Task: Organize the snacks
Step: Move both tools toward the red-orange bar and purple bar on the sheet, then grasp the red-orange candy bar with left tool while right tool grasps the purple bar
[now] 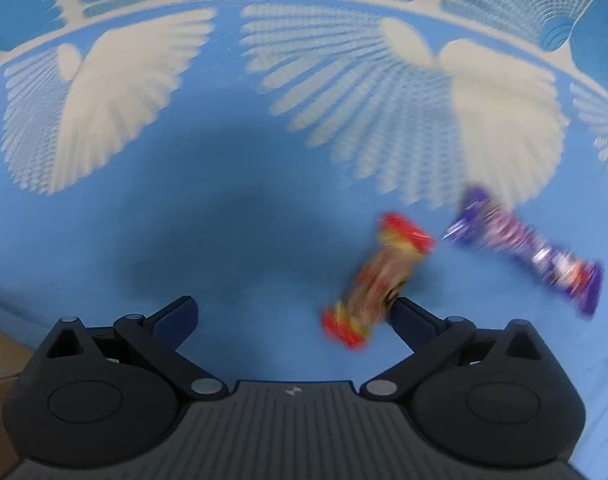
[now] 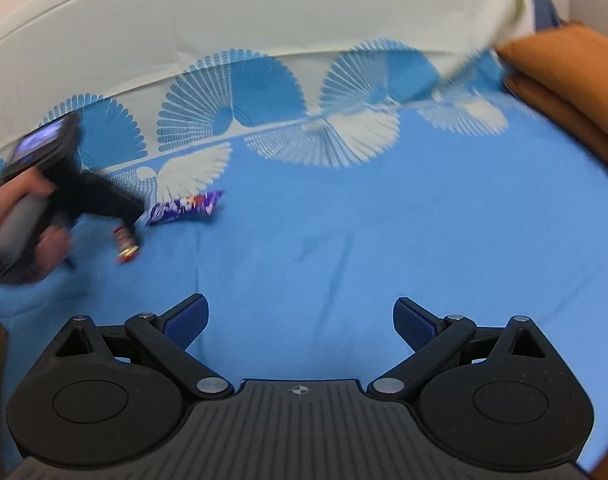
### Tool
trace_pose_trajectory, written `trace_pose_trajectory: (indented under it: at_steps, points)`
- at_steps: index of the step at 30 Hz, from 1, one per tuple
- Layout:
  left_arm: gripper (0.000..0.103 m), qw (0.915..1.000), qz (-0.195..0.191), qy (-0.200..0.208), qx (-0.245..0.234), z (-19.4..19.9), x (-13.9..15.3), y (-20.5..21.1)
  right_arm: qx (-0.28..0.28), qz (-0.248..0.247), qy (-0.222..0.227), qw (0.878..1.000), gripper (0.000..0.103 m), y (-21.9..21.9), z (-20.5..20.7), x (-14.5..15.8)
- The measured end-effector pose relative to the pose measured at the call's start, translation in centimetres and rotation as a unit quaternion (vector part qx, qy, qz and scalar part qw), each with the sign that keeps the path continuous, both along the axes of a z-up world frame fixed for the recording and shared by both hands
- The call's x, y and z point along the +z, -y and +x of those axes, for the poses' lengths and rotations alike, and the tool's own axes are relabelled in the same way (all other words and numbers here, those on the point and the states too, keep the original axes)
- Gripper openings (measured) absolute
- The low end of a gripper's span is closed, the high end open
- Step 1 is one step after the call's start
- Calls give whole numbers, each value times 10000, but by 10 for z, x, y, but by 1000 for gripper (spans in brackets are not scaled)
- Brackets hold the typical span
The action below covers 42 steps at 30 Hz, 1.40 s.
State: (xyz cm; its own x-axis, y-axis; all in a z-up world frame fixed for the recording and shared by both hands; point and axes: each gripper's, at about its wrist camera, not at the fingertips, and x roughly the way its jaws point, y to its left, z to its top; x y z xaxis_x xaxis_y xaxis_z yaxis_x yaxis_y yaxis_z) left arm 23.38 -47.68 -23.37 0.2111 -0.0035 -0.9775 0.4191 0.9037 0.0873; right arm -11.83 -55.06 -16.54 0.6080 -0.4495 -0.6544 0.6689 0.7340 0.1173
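**Both grippers spread wide over the blue sheet; two snacks lying loose**

The left gripper (image 1: 294, 312) is standing with its jaws wide apart and gripping nothing. The red-and-yellow snack packet (image 1: 374, 280) is lying on the blue patterned sheet (image 1: 232, 240), just beside the tip of the gripper's right-hand finger and outside the gap between the fingers; whether it is touching that finger cannot be told through the motion blur. The purple snack packet (image 1: 524, 248) is lying on the sheet near the red-and-yellow packet, on its far side from the gripper, and apart from it.

The right gripper (image 2: 300, 320) is likewise hanging released, jaws spread, over bare sheet well apart from the red-and-yellow packet. In the right wrist view, a hand (image 2: 22, 216) is holding the left gripper directly above the red-and-yellow packet. An orange-brown folded cloth (image 2: 568, 84) is resting far beyond the purple packet.
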Motion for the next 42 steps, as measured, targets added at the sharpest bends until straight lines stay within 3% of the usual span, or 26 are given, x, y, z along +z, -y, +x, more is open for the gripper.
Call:
trace_pose_trajectory:
  at_steps: [2, 6, 11, 14, 15, 17, 18, 19, 20, 21, 24, 26, 31, 35, 37, 42]
  points:
    - [103, 9998, 55, 37, -204, 4, 4, -11, 391, -210, 1, 9990, 100, 10, 23, -2]
    - [103, 9960, -204, 39, -869, 9, 16, -5, 1322, -643, -130, 9890, 101, 26, 82, -12]
    - [103, 9727, 44, 236, -2307, 2, 12, 31, 2409, -1038, -347, 9643, 102, 33, 158, -24]
    - [103, 9608, 261, 397, -2731, -1, 3, 42, 2816, -1118, -597, 9511, 102, 41, 195, -38]
    - [97, 9581, 252, 400, -2826, -2, 1, 43, 2876, -1148, -730, 9480, 102, 44, 205, -44]
    - [71, 9570, -88, 371, -2876, -3, 6, 43, 2989, -1084, -984, 9430, 100, 50, 221, -57]
    - [29, 9555, -301, 258, -2923, -4, 11, 41, 3024, -1016, -1015, 9423, 83, 52, 225, -61]
    - [26, 9541, -363, 262, -2960, -8, 15, 40, 3005, -931, -988, 9441, 54, 52, 224, -64]
    - [25, 9534, -298, 315, -2986, -14, 18, 40, 3041, -660, -774, 9472, 41, 54, 221, -63]
    - [25, 9521, -270, 323, -3028, -17, 18, 38, 3009, -547, -674, 9497, 15, 53, 217, -63]
    - [24, 9559, -388, 267, -2899, -20, 25, 23, 2823, -773, -682, 9538, 15, 35, 200, -63]
    - [24, 9624, -690, 161, -2624, -22, 37, 3, 2442, -680, -577, 9656, 15, 25, 178, -55]
    - [23, 9637, -1277, 125, -2340, -52, 73, -32, 1530, -425, 92, 9873, 15, -15, 99, -27]
    - [23, 9606, -1609, 95, -2264, -95, 108, -77, 1175, -301, 449, 9916, 15, -70, 36, 2]
    - [23, 9587, -1723, 211, -2255, -119, 127, -100, 1096, -464, 494, 9917, 15, -98, 14, 18]
    - [23, 9555, -2060, 597, -2026, -164, 178, -166, 1064, -304, 634, 9918, 15, -155, -27, 57]
